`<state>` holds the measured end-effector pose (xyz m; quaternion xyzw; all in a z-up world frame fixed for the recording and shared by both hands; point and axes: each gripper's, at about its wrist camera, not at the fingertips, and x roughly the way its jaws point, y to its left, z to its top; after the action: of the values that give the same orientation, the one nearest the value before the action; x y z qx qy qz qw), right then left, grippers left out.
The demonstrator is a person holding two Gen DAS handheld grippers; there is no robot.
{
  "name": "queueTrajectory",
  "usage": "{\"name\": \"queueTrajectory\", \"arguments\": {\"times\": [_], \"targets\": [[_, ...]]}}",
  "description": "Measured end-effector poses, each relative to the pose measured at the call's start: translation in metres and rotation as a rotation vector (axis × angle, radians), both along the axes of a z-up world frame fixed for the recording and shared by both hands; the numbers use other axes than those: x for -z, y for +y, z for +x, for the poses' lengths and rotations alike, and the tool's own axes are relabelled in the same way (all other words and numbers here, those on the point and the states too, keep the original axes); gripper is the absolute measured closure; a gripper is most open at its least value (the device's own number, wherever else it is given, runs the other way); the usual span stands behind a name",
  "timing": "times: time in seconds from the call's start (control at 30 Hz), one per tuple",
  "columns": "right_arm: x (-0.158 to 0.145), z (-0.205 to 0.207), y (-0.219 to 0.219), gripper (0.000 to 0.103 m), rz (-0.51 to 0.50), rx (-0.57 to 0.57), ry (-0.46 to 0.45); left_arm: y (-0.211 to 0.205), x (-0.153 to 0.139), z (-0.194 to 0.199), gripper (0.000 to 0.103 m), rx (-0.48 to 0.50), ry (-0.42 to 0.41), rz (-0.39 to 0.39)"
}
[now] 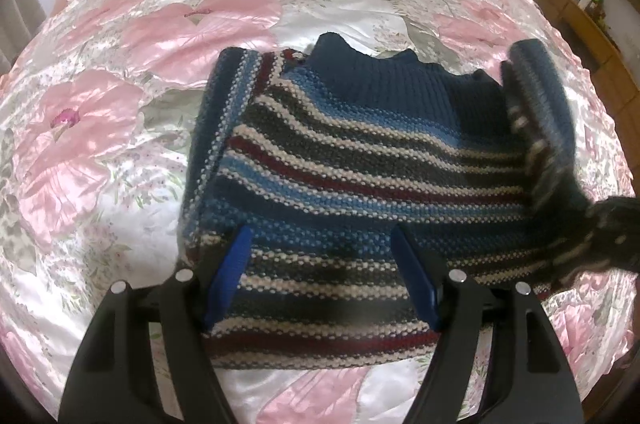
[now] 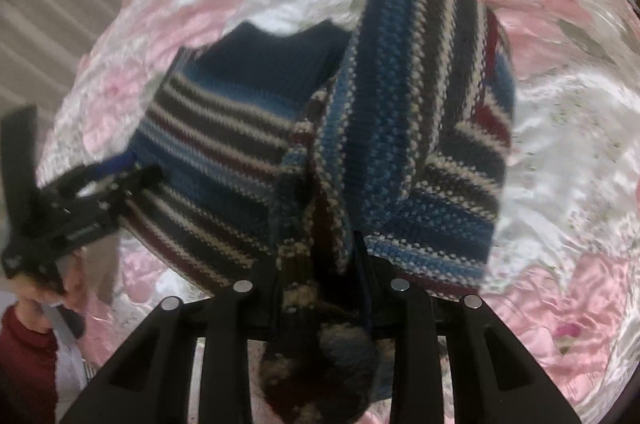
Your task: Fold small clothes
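The right gripper pinched the striped sweater's sleeve, lifted over the sweater; the left gripper hovered, jaws spread, above the bed.

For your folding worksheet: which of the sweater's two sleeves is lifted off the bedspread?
The right-hand sleeve, pinched at its cuff by the right gripper, is raised. The left-hand sleeve lies folded flat along the sweater's edge.

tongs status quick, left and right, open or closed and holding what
Left tongs: open, empty, over the striped sweater.
Right tongs: shut on the sweater sleeve, lifting it.
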<state>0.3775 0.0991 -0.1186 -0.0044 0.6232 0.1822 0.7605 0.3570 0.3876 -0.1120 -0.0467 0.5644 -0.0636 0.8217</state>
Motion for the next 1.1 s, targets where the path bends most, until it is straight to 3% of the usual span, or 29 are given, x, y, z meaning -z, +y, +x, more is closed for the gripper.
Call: {"name": "queueTrajectory", "arguments": {"times": [0.23, 0.33, 0.47, 0.6, 0.8, 0.97, 1.03, 1.07, 1.1], "targets": [[0.011, -0.005, 0.011, 0.032, 0.07, -0.053, 0.039, -0.011, -0.006, 0.001, 0.031, 0.003, -0.002, -0.024], [-0.004, -0.01, 0.006, 0.032, 0.149, -0.059, 0.032, -0.025, -0.015, 0.002, 0.031, 0.017, -0.003, -0.084], [-0.04, -0.019, -0.045, 0.034, 0.312, 0.01, 0.015, -0.054, -0.023, 0.006, 0.031, 0.056, 0.022, -0.188], [-0.056, -0.025, -0.099, 0.034, 0.29, 0.081, -0.039, -0.089, -0.016, 0.016, 0.029, 0.08, 0.058, -0.229], [-0.024, -0.032, -0.165, 0.034, 0.221, 0.174, 0.0, -0.129, 0.004, 0.03, 0.029, 0.089, 0.121, -0.276], [0.008, -0.035, -0.177, 0.034, 0.225, 0.198, 0.035, -0.151, 0.015, 0.038, 0.03, 0.097, 0.152, -0.312], [0.02, -0.036, -0.177, 0.034, 0.224, 0.204, 0.048, -0.163, 0.018, 0.039, 0.031, 0.11, 0.159, -0.288], [0.027, -0.036, -0.177, 0.034, 0.236, 0.21, 0.061, -0.165, 0.017, 0.037, 0.033, 0.115, 0.154, -0.274], [0.032, -0.037, -0.178, 0.034, 0.244, 0.214, 0.067, -0.169, 0.018, 0.037, 0.041, 0.119, 0.147, -0.262]]}}
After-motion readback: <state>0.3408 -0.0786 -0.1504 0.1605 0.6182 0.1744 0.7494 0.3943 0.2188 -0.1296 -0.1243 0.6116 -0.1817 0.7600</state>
